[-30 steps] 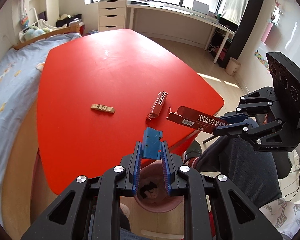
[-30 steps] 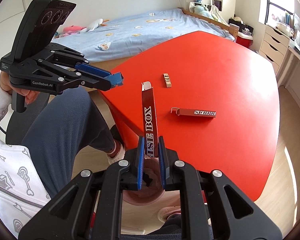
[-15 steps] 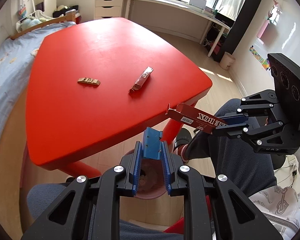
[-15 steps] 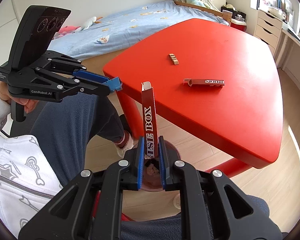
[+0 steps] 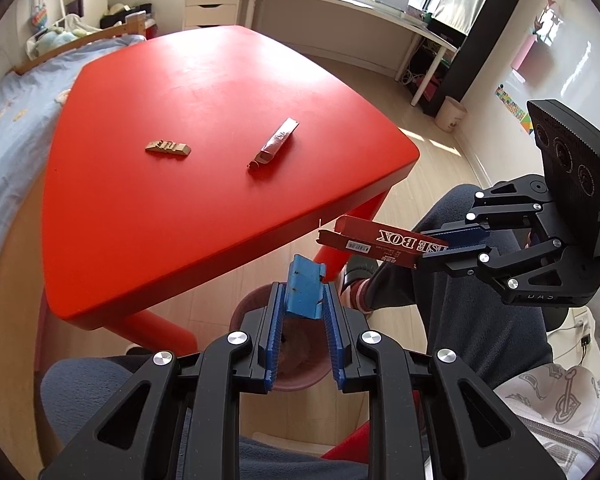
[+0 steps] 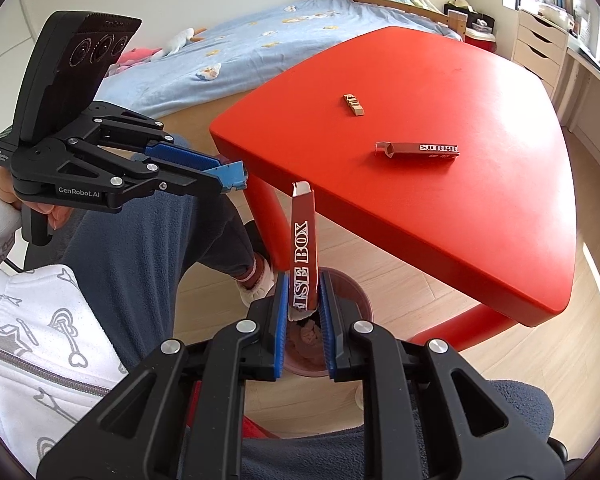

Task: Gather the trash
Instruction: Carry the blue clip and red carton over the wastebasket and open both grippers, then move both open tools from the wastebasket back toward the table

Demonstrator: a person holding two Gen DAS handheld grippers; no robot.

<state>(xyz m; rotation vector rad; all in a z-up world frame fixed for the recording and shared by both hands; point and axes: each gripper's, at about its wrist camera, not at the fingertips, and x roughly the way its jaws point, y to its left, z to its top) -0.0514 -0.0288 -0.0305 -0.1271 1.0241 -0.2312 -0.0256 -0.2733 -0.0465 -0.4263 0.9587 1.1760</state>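
Observation:
My left gripper (image 5: 305,300) is shut on a small blue carton piece (image 5: 305,292) and hangs over a pink waste bin (image 5: 296,376) on the floor beside the red table (image 5: 204,92). My right gripper (image 6: 303,292) is shut on a long red "SURPRISE BOX" carton (image 6: 305,256), also above the bin (image 6: 352,292); that carton shows in the left wrist view (image 5: 384,242). On the table lie a second red carton (image 6: 418,151) and a small tan wooden piece (image 6: 354,105).
A bed with a blue sheet (image 6: 236,44) stands beyond the table. White drawers (image 5: 214,4) and a desk (image 5: 340,4) line the window wall. The person's legs in dark trousers (image 5: 472,320) are right beside the bin. The floor is light wood.
Both grippers have drawn back from the table and dropped lower, off its edge, with their items still held. The bin now sits right under both. The table items have not moved.

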